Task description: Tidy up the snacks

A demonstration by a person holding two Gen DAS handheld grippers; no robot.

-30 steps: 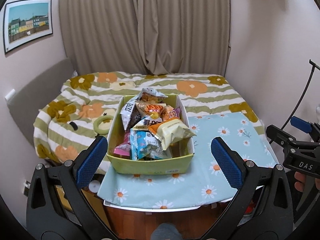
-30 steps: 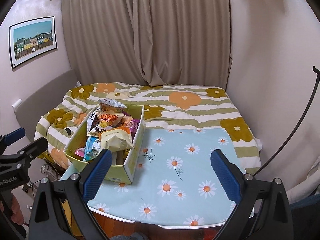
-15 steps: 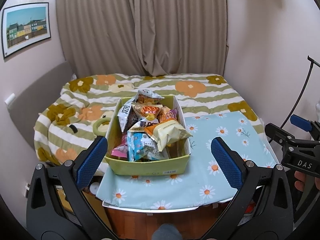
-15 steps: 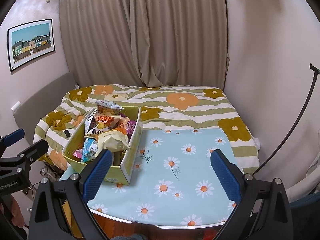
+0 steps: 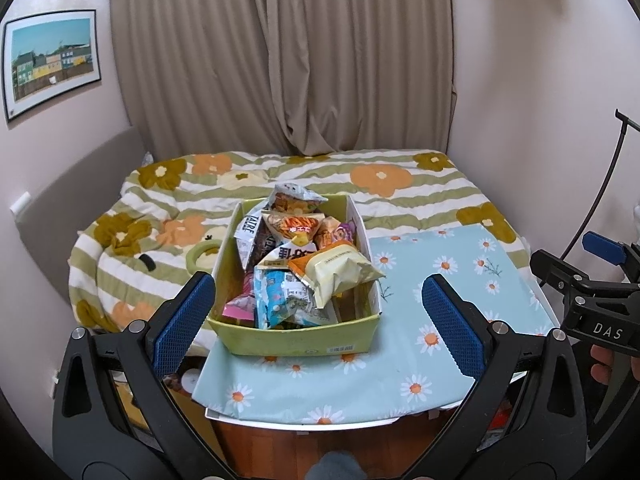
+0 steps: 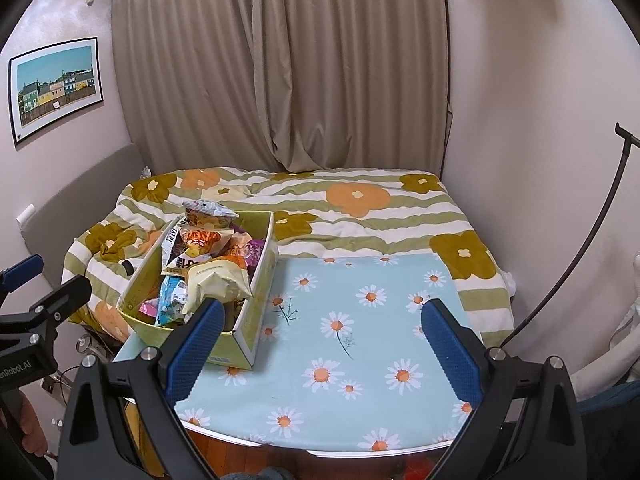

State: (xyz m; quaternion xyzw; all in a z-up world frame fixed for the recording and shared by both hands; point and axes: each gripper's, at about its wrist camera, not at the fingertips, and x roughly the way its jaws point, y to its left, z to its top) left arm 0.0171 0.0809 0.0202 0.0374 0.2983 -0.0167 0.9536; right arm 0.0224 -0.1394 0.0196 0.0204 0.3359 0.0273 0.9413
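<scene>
A yellow-green box point(image 5: 296, 338) stands on the left part of a table with a blue daisy cloth point(image 5: 436, 312). It is heaped with several snack bags, a pale yellow bag point(image 5: 340, 270) on top. The box also shows in the right wrist view point(image 6: 256, 300), left of centre. My left gripper point(image 5: 318, 322) is open and empty, held back from the table's front edge, facing the box. My right gripper point(image 6: 320, 336) is open and empty, over the front edge, facing the bare cloth point(image 6: 360, 320) to the right of the box.
A bed with a striped flower duvet point(image 5: 360, 184) lies behind the table, curtains beyond it. A green ring point(image 5: 200, 254) lies on the bed left of the box. A black stand arm point(image 6: 580, 248) curves along the right wall.
Both grippers have drawn back and risen slightly, so the table and box look a little smaller and lower. Nothing on the table has moved.
</scene>
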